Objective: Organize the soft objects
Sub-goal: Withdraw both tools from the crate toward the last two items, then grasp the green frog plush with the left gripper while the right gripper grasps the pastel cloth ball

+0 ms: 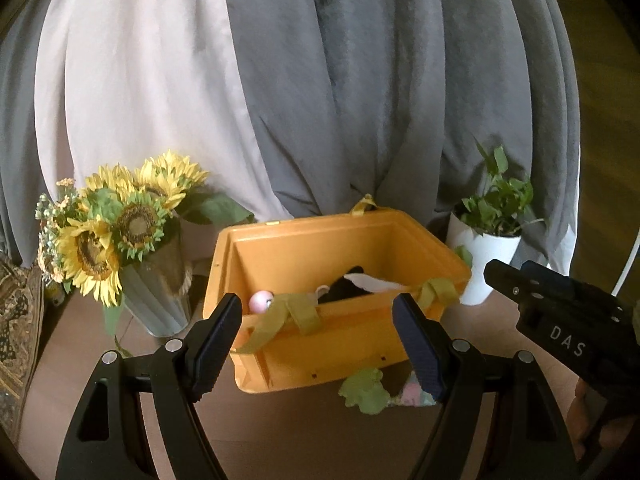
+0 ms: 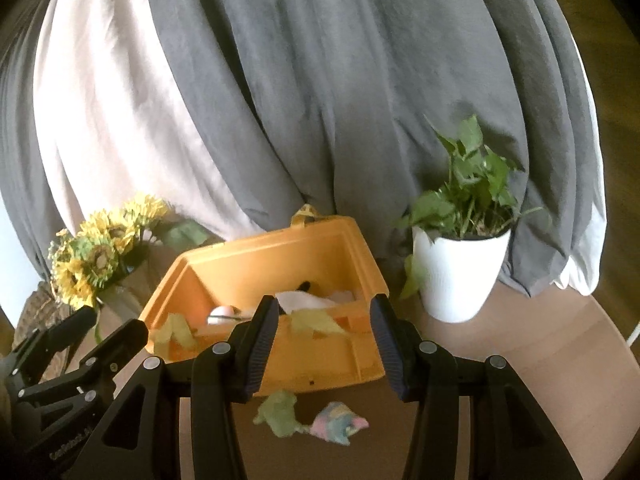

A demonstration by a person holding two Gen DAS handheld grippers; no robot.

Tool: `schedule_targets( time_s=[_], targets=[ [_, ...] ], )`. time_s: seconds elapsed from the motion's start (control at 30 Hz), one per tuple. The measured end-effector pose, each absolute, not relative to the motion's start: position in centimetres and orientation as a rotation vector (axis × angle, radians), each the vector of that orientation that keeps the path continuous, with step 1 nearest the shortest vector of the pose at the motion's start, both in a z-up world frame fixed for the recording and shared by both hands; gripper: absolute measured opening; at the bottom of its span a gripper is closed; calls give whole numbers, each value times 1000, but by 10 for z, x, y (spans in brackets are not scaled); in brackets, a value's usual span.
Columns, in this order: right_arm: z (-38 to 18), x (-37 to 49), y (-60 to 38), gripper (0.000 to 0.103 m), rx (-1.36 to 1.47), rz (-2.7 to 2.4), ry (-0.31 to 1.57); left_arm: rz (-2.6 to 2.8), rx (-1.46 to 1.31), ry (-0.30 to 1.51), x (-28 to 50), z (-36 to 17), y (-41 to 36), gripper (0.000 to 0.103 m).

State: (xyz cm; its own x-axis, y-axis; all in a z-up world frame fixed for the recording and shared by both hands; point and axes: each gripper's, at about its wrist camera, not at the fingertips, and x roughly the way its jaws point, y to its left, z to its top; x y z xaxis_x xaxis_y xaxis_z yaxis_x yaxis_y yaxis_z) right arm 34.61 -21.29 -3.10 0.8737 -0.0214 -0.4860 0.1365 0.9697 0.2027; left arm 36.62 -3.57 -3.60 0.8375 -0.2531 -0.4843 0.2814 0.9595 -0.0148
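An open orange bin [image 1: 344, 344] [image 2: 320, 356] stands on the brown table. It holds a black soft item [image 1: 346, 286], a white one [image 1: 370, 282] [image 2: 304, 300] and a pink ball [image 1: 260, 301] [image 2: 222, 313]. Olive straps [image 1: 296, 312] hang over its near rim. A green soft toy [image 1: 366, 390] [image 2: 280, 412] and a pastel soft toy [image 1: 414, 394] [image 2: 338, 426] lie on the table just in front of the bin. My left gripper [image 1: 320, 344] is open and empty before the bin. My right gripper [image 2: 324, 348] is open and empty above the two toys.
A vase of sunflowers [image 1: 120, 232] [image 2: 96, 264] stands left of the bin. A white pot with a green plant [image 1: 486, 256] [image 2: 460, 268] stands to its right. Grey and white curtains [image 1: 320, 80] hang behind. A patterned cushion [image 1: 16, 332] lies at the far left.
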Motion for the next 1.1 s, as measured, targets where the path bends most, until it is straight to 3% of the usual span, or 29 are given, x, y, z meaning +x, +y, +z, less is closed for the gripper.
schedule_targets(
  time_s=[0.1, 1.1],
  targets=[
    [-35, 339, -214, 55, 243, -87, 513, -292, 62, 521, 361, -42, -37, 77],
    [-110, 344, -218, 55, 313, -81, 686, -372, 95, 669, 378, -108, -50, 77]
  ],
)
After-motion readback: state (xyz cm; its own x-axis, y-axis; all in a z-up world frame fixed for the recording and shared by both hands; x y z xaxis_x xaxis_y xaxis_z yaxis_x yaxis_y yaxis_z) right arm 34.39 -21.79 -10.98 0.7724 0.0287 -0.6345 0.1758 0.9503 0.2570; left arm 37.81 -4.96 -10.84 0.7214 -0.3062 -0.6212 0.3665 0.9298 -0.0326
